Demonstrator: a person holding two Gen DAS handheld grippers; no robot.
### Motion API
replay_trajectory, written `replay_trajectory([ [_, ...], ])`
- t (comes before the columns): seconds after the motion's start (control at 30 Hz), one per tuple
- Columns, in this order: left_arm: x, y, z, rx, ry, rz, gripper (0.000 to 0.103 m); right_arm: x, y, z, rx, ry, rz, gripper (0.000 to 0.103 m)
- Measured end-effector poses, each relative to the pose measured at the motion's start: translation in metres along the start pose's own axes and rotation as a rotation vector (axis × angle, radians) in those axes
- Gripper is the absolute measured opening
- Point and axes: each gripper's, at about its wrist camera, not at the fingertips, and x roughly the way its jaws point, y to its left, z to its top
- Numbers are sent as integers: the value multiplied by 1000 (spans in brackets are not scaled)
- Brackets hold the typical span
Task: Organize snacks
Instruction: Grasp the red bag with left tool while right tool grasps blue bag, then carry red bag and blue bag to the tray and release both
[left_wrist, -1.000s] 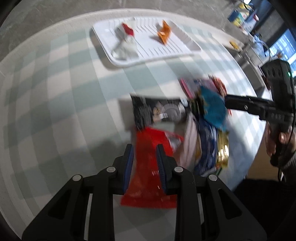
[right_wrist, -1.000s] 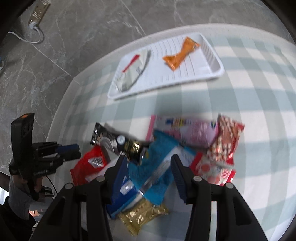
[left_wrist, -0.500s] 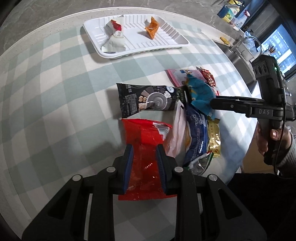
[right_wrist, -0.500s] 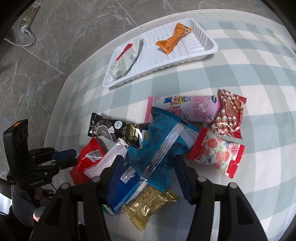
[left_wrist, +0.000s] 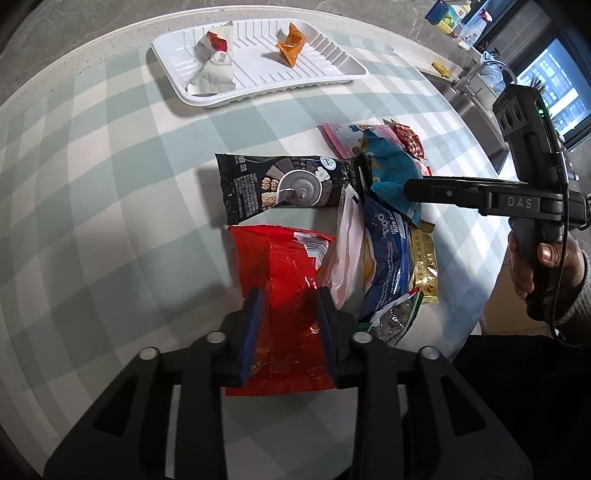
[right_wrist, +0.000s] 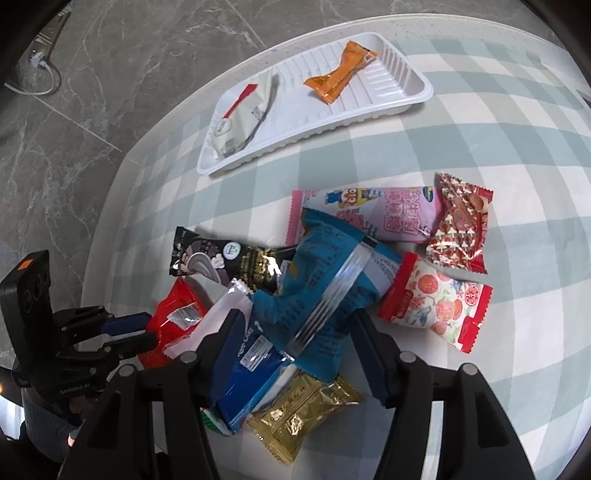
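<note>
Two tools | left (left_wrist: 288, 321) grips red packet (left_wrist: 280, 266); right (right_wrist: 295, 332) straddles blue packet (right_wrist: 325, 280), jaws apart

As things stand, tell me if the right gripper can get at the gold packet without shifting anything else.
Probably not cleanly. The right gripper straddles the teal packet, which lies over the gold packet's upper end, and the dark blue packet overlaps its left side. Only the gold packet's lower end is bare.
</note>
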Motion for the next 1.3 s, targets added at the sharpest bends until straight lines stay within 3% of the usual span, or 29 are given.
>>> replay_trajectory([
  [0.1, 3, -3, 0, 5, 11, -8, 49, 3, -1, 2, 10, 8, -15, 64],
  [0.33, 22, 1, 1, -5, 61, 16, 49, 16, -7, 3, 67, 48, -3, 64],
  [0.63, 37, 18, 6, -56, 82, -68, 49, 23, -9, 6, 83, 56, 27, 57],
  [0.9, 38, 27, 5, -37, 66, -105, 30, 22, -16, 10, 89, 55, 73, 53],
  [1.1, 30, 35, -5, -48, 41, -128, 25, 23, -23, 14, 103, 51, 137, 49],
  [1.3, 22, 50, -16, -122, 29, -176, 25, 21, -31, 14, 141, 51, 229, 48],
])
